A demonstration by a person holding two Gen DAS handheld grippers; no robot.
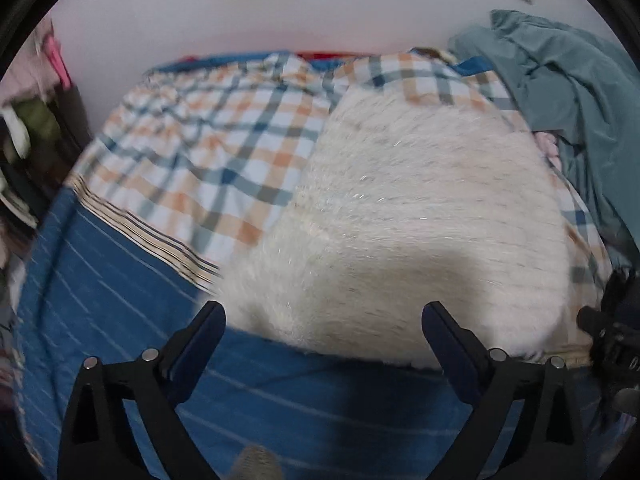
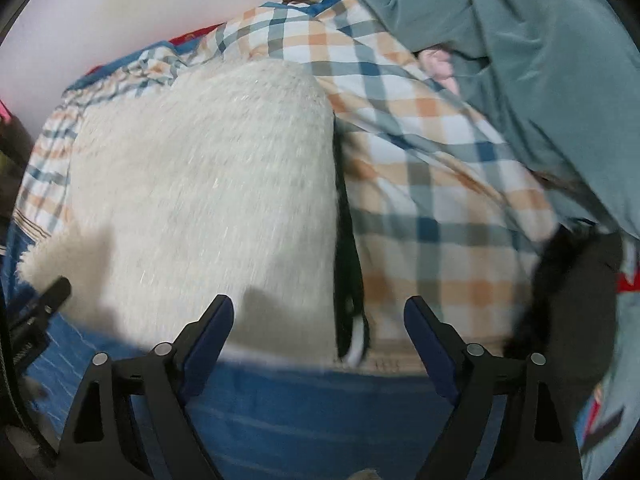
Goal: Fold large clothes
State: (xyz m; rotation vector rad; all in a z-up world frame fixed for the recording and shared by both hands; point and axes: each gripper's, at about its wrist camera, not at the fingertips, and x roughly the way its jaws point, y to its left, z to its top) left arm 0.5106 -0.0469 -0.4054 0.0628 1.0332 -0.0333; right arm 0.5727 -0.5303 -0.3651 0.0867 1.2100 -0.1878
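Observation:
A fluffy white garment (image 1: 408,224) lies folded flat on a checked sheet (image 1: 208,140) on the bed; it also shows in the right wrist view (image 2: 208,200). A black strip (image 2: 348,280) runs along its right edge. My left gripper (image 1: 324,320) is open and empty, just in front of the garment's near edge. My right gripper (image 2: 320,316) is open and empty, at the garment's near right corner. The right gripper's body shows at the right edge of the left wrist view (image 1: 612,332).
A blue striped bed cover (image 1: 120,320) lies under the checked sheet. A teal garment (image 2: 520,60) is heaped at the right. A dark garment (image 2: 576,300) lies at the right near edge. A white wall is behind the bed. Clutter stands at the far left (image 1: 28,128).

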